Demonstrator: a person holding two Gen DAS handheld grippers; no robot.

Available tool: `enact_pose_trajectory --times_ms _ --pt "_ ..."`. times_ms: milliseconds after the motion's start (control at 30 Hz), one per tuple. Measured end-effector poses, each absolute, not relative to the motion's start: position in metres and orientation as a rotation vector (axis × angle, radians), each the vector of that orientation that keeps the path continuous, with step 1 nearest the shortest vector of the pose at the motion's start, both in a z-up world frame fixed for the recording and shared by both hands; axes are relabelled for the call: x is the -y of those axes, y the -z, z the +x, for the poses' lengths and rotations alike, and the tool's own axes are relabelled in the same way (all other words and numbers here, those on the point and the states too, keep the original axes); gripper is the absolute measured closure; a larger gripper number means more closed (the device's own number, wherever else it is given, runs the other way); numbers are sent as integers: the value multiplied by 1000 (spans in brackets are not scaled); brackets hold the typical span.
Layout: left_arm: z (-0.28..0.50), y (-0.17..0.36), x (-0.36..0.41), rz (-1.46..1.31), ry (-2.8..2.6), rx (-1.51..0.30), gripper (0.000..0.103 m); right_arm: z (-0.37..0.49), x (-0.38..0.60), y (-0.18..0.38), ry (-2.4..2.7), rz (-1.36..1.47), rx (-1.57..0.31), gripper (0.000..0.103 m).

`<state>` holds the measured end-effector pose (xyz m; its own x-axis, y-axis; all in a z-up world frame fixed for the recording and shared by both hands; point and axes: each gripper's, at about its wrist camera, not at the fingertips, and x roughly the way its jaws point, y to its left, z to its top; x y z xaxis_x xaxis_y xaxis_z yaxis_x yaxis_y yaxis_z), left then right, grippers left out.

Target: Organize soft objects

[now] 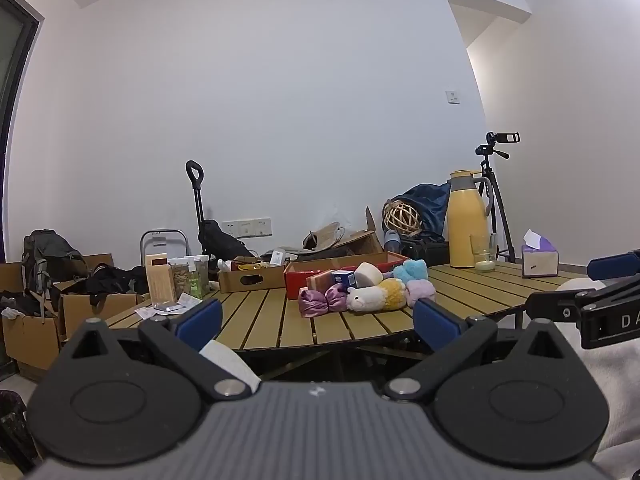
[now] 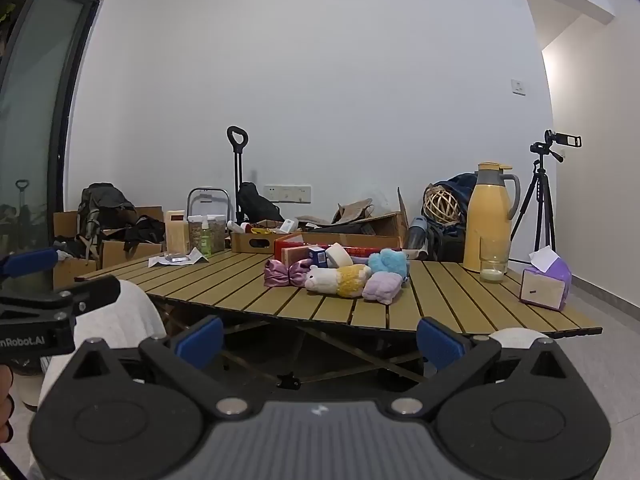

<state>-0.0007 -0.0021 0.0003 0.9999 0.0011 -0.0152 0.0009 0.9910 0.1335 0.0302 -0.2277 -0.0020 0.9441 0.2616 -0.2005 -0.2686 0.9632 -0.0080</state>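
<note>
A heap of soft things lies mid-table: a white and yellow plush animal (image 1: pixel 374 297) (image 2: pixel 338 279), a shiny purple bow (image 1: pixel 322 300) (image 2: pixel 285 273), a blue fluffy piece (image 1: pixel 411 270) (image 2: pixel 387 261), a lilac fluffy piece (image 1: pixel 420 292) (image 2: pixel 382 287) and a cream sponge roll (image 1: pixel 368 273) (image 2: pixel 338 255). A red box (image 1: pixel 296 274) (image 2: pixel 286 242) stands right behind them. My left gripper (image 1: pixel 318 322) is open and empty, held before the table's near edge. My right gripper (image 2: pixel 320 340) is open and empty, also short of the table.
The slatted wooden table (image 1: pixel 472 288) (image 2: pixel 224 276) also holds a yellow thermos (image 1: pixel 467 224) (image 2: pixel 490 220), a glass (image 2: pixel 493 260), a tissue box (image 1: pixel 539 258) (image 2: pixel 546 284), jars (image 1: pixel 190 276) and a cardboard tray (image 1: pixel 252 278). Boxes, bags and a tripod (image 2: pixel 540 200) stand behind.
</note>
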Motion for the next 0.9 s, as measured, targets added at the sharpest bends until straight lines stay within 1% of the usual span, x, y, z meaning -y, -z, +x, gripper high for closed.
enact_pose_trajectory --times_ms 900 --pt "-4 0 1 119 -3 -23 0 18 228 -1 -276 -22 -191 0"
